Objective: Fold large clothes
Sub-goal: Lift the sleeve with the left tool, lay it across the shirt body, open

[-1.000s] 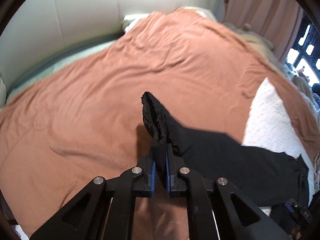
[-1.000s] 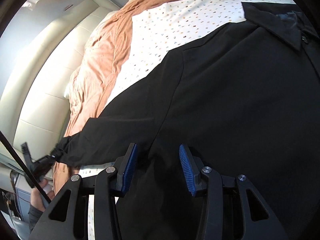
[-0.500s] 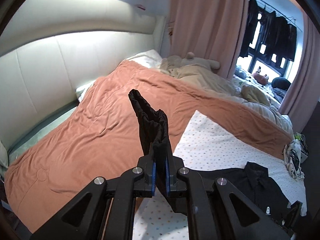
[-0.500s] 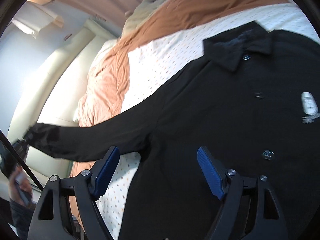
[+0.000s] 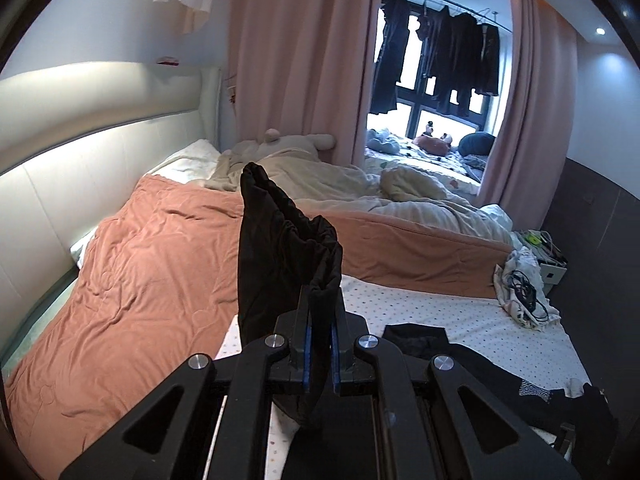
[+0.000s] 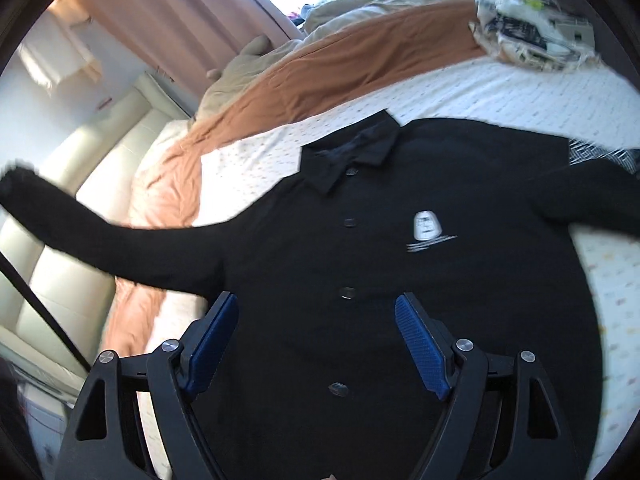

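A black long-sleeved button shirt lies face up on a white dotted sheet, collar toward the far side, a white logo on its chest. My left gripper is shut on the cuff of the shirt's sleeve and holds it raised above the bed; in the right wrist view that sleeve stretches up to the left. My right gripper is open and empty, hovering above the shirt's button line. The shirt's collar also shows in the left wrist view.
A rust-brown duvet covers the left of the bed, with beige bedding behind it. A pile of cloth and cables lies at the sheet's far right. A padded headboard runs along the left; pink curtains and hanging dark clothes are behind.
My left gripper has lifted the sleeve cuff high off the duvet and tilted up. My right gripper has opened wide and drawn back, so that the whole shirt front shows.
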